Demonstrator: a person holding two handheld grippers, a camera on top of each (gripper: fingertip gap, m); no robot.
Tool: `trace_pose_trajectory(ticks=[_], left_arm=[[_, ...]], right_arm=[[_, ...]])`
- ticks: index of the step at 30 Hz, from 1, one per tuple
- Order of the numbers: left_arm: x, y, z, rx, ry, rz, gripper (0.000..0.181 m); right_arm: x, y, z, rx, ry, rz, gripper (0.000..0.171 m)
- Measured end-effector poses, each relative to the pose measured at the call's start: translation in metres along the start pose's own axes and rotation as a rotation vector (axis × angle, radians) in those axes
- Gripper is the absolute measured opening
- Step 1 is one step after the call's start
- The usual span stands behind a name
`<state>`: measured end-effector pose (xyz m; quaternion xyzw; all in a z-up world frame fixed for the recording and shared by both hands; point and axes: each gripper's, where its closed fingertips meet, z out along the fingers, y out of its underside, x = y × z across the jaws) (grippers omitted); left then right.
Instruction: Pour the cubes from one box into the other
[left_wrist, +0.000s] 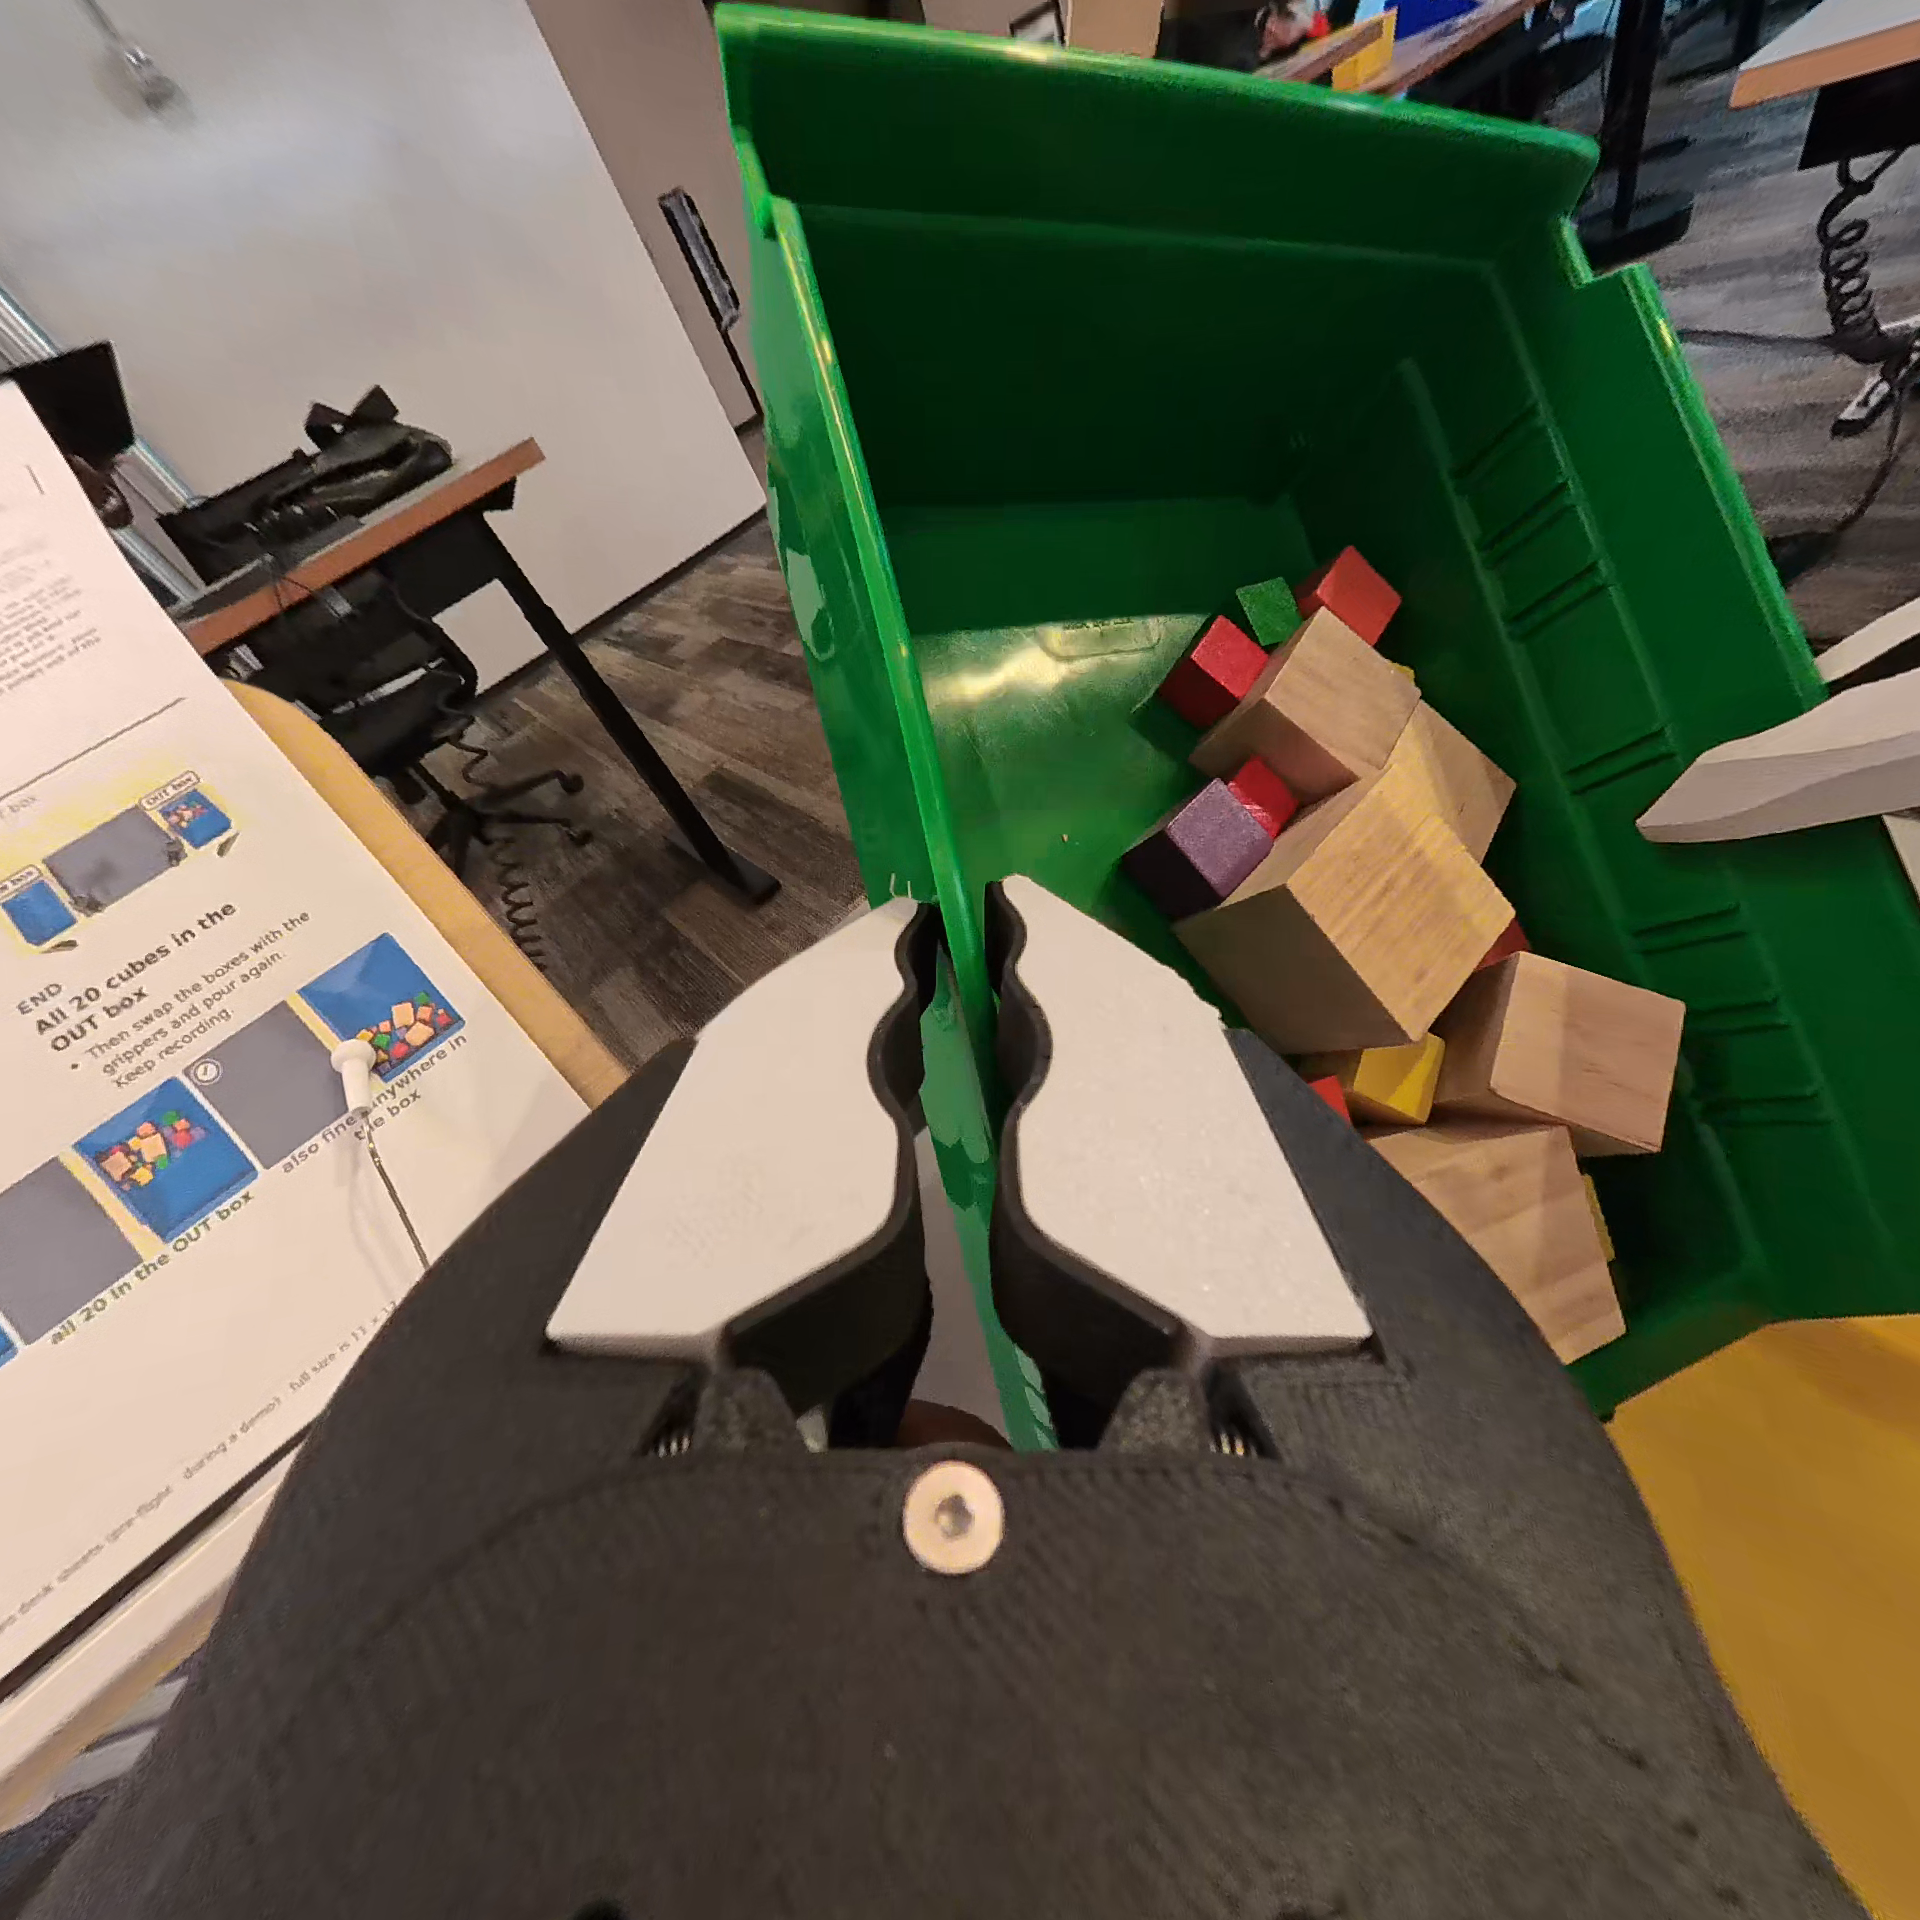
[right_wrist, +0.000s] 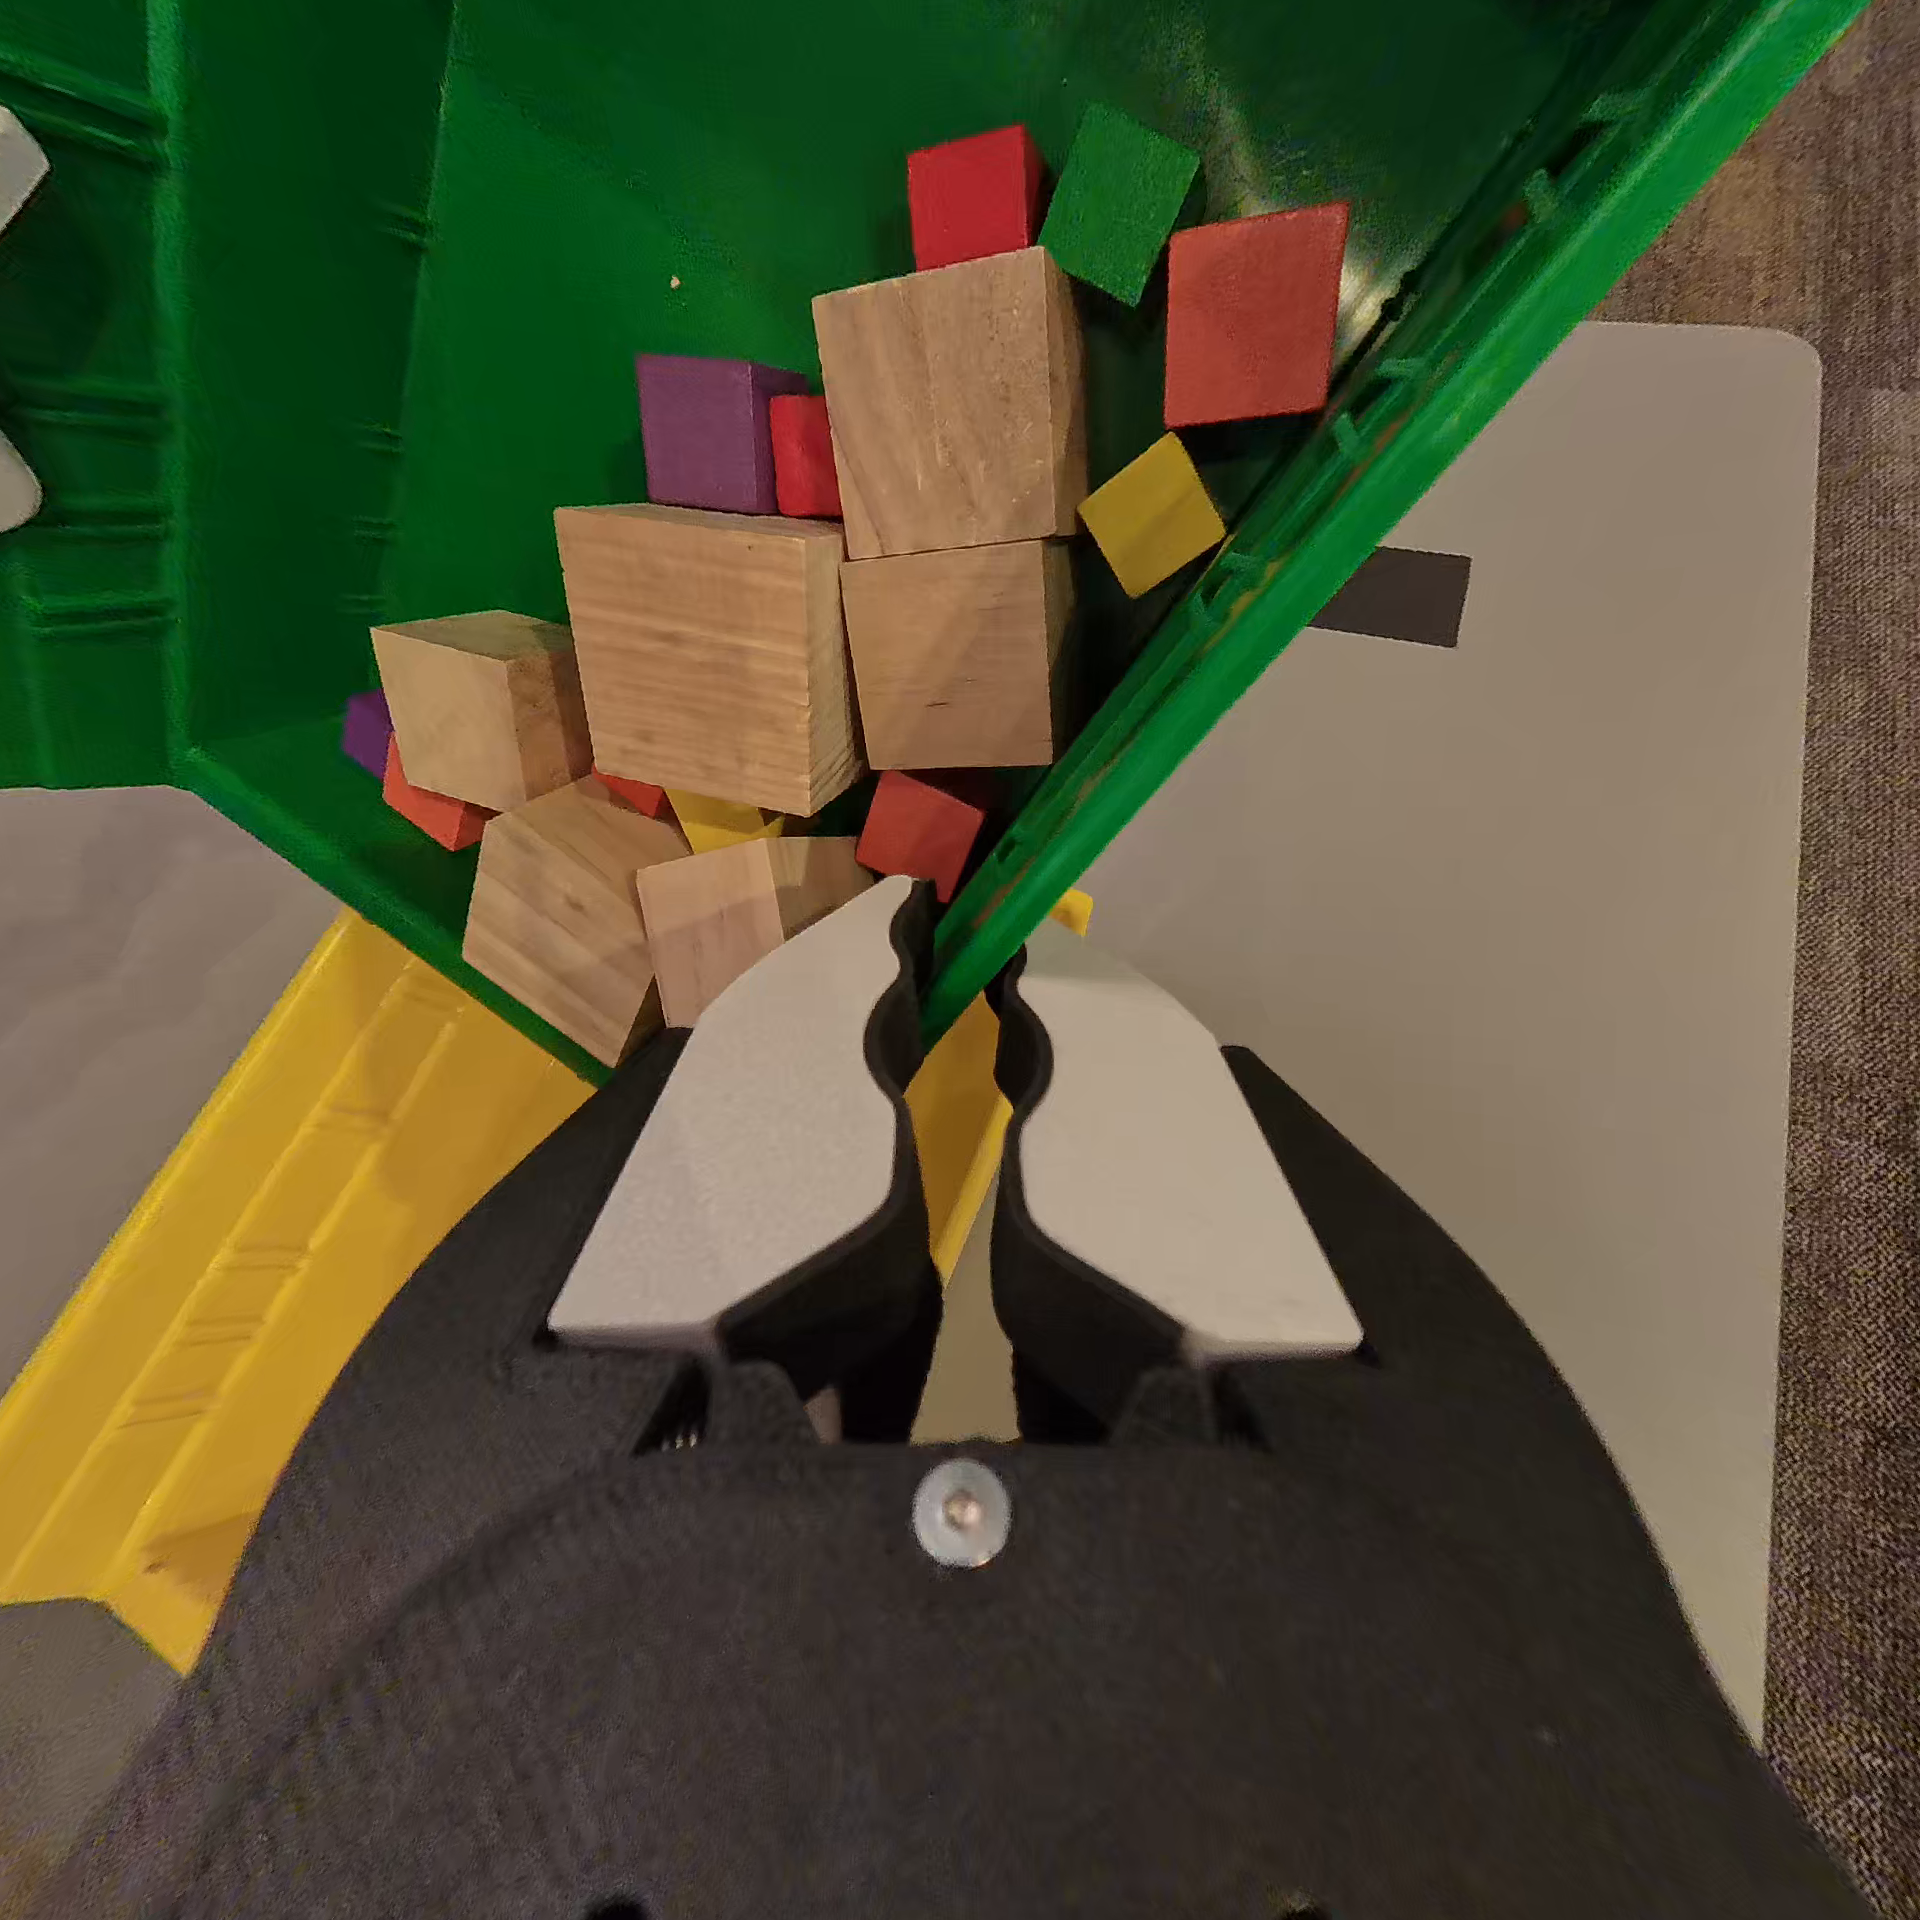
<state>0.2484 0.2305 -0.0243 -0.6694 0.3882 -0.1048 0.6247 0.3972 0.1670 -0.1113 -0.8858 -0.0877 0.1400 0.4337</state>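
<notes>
A green box (left_wrist: 1143, 395) is lifted and tilted. My left gripper (left_wrist: 958, 920) is shut on its left wall. My right gripper (right_wrist: 961, 935) is shut on the opposite wall (right_wrist: 1195, 675); its finger (left_wrist: 1787, 774) shows at the right of the left wrist view. Several wooden and coloured cubes (left_wrist: 1351, 894) have slid into the box's low corner, also shown in the right wrist view (right_wrist: 717, 655). A yellow box (right_wrist: 260, 1247) lies beneath the green box's low edge; a part of it shows in the left wrist view (left_wrist: 1787, 1558).
A printed instruction sheet (left_wrist: 156, 1091) lies at the left on the table. A grey mat (right_wrist: 1507, 935) with a dark strip (right_wrist: 1392, 597) lies under the boxes, carpet (right_wrist: 1860, 935) beyond it. Desks (left_wrist: 395, 520) and a chair stand in the room behind.
</notes>
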Motion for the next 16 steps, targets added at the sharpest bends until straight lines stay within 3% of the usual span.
trace_pose_trajectory(ticks=[16], left_arm=[[0.017,0.001,-0.002,0.151,-0.027,0.079,0.010]], right_arm=[[0.015,0.006,0.004,0.142,-0.008,-0.019,0.003]])
